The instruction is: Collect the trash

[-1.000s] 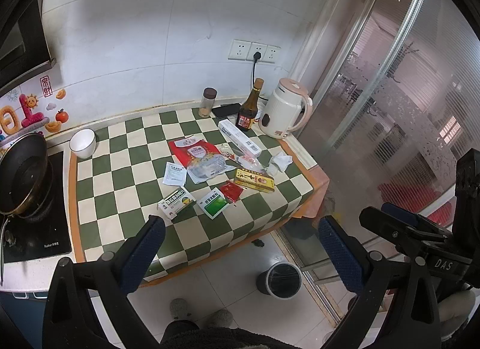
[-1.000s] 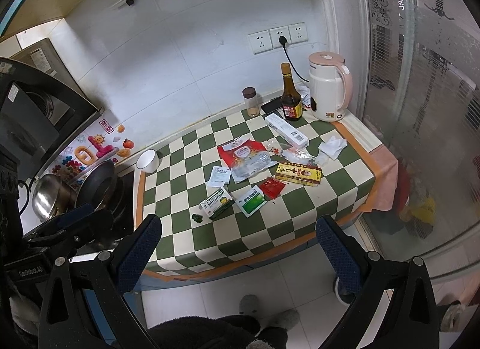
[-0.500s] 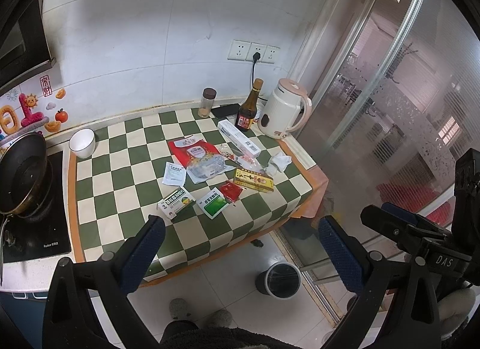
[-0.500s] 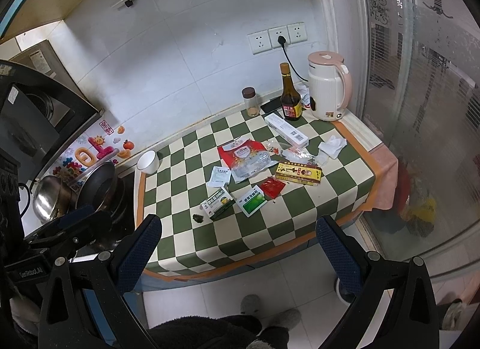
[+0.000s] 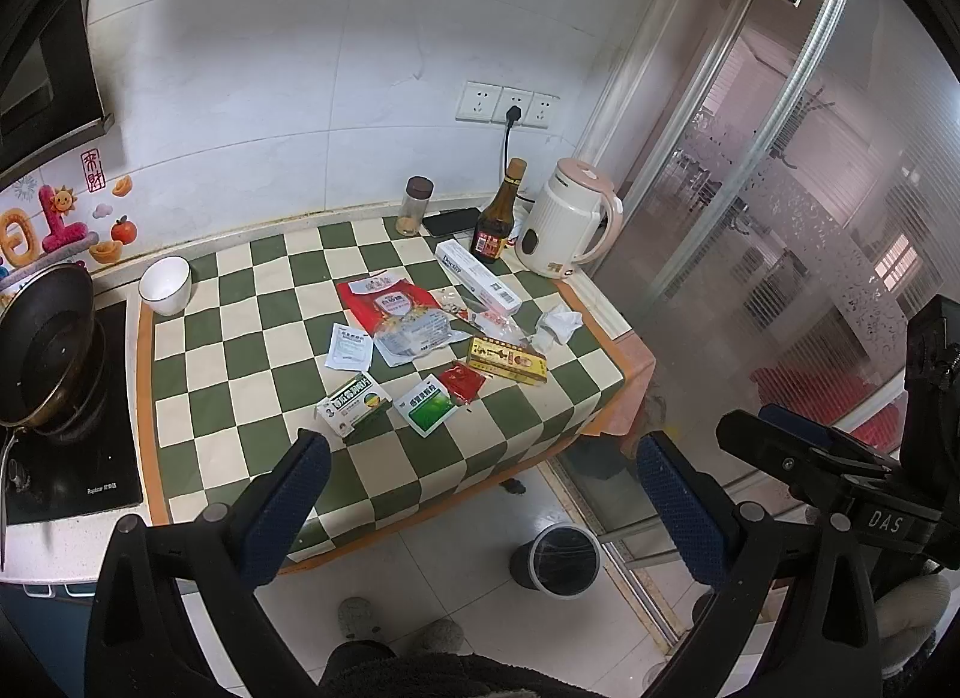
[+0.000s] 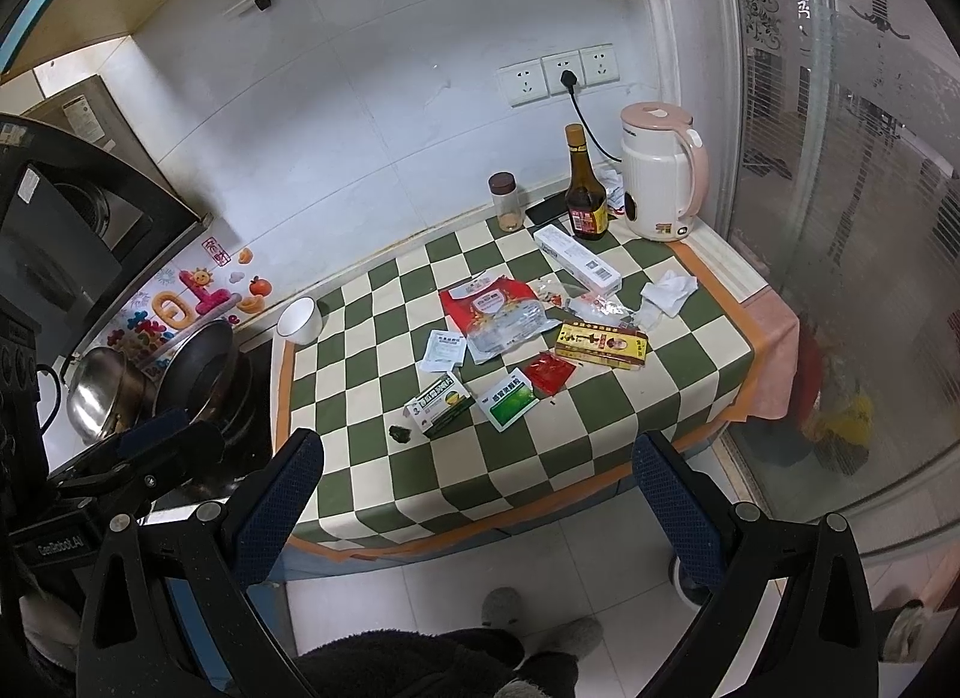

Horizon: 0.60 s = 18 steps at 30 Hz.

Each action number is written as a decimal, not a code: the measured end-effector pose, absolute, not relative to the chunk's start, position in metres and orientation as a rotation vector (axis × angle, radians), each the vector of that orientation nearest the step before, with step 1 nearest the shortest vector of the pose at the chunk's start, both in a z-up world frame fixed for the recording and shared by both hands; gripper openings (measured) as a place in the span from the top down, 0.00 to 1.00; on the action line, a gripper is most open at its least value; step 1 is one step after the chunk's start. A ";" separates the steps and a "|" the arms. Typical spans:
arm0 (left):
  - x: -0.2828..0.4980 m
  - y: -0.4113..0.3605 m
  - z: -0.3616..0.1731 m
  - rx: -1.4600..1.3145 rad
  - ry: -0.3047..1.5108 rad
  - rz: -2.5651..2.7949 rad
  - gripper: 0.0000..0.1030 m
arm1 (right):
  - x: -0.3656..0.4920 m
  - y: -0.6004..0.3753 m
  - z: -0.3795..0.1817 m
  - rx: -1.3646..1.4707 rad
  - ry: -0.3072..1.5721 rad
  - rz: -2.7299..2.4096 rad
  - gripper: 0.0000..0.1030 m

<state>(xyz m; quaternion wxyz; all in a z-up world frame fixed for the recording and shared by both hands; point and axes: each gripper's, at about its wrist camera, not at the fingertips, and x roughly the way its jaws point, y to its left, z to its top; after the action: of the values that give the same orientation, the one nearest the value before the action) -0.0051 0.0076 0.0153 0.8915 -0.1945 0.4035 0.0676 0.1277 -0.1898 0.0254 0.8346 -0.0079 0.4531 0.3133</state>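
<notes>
Both grippers held high above the counter, well apart from everything on it.

Left gripper (image 5: 483, 509): jaws spread wide, nothing between the blue pads. Right gripper (image 6: 480, 509): same, jaws spread wide, empty.

Counter, left to right, mostly from the left wrist view:
- Black pan (image 5: 45, 347) on the induction hob (image 5: 90, 464), far left.
- White bowl (image 5: 165, 285) at the back left corner of the checkered cloth (image 5: 240, 350).
- Trash sits in a loose cluster at the middle of the cloth: green-and-white box (image 5: 354, 404); white sachet (image 5: 349, 345) behind it; small dark scrap (image 6: 399, 434) just left of the box, seen only in the right wrist view; green-and-white packet (image 5: 428, 404); red-and-clear bag (image 5: 399, 317), the largest piece; small red sachet (image 5: 460, 381) touching the green-and-white packet; long white box (image 5: 477, 276) lying diagonally; yellow box (image 5: 507, 359); clear wrappers (image 5: 489, 320) between the 2 boxes; crumpled tissue (image 5: 555, 323) at the right of the group.
- Along the back wall: jar with brown lid (image 5: 414, 206), black phone (image 5: 451, 221), dark bottle (image 5: 498, 215), white-and-pink kettle (image 5: 567, 227).

Floor: dark bin (image 5: 555, 560) with liner, standing below the cloth's right front corner, beside the sliding glass door (image 5: 780, 254).
</notes>
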 end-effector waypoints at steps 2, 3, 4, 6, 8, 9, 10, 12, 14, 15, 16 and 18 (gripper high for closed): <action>-0.006 0.008 0.017 -0.405 0.837 0.139 0.00 | 0.126 -0.188 0.026 -0.021 0.960 0.663 0.00; -0.006 0.008 0.016 -0.404 0.837 0.139 0.00 | 0.126 -0.188 0.025 -0.018 0.960 0.663 0.00; -0.006 0.007 0.016 -0.403 0.836 0.139 0.00 | 0.125 -0.187 0.026 -0.018 0.960 0.663 0.00; -0.007 0.007 0.016 -0.404 0.836 0.139 0.00 | 0.126 -0.188 0.025 -0.019 0.960 0.663 0.00; -0.007 0.007 0.016 -0.403 0.836 0.139 0.00 | 0.125 -0.187 0.026 -0.016 0.963 0.666 0.00; -0.007 0.007 0.016 -0.404 0.836 0.138 0.00 | 0.119 -0.184 0.023 -0.018 0.962 0.666 0.00; -0.007 0.006 0.016 -0.404 0.836 0.137 0.00 | 0.118 -0.183 0.023 -0.019 0.962 0.665 0.00; -0.007 0.006 0.016 -0.404 0.835 0.138 0.00 | 0.119 -0.183 0.023 -0.016 0.963 0.666 0.00; -0.008 0.006 0.016 -0.405 0.837 0.139 0.00 | 0.117 -0.181 0.023 -0.013 0.962 0.658 0.00; -0.008 0.006 0.015 -0.398 0.839 0.148 0.00 | 0.120 -0.181 0.022 -0.011 0.961 0.652 0.00; -0.008 0.006 0.014 -0.383 0.841 0.165 0.00 | 0.119 -0.179 0.021 -0.006 0.959 0.637 0.00; -0.002 0.008 0.011 -0.301 0.840 0.261 0.00 | 0.125 -0.173 0.016 -0.002 0.957 0.588 0.00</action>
<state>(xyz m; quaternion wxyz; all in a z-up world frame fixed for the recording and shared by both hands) -0.0018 0.0083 0.0114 0.8939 -0.1450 0.4050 0.1259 0.1248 -0.1731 0.0163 0.8465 -0.0009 0.4536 0.2788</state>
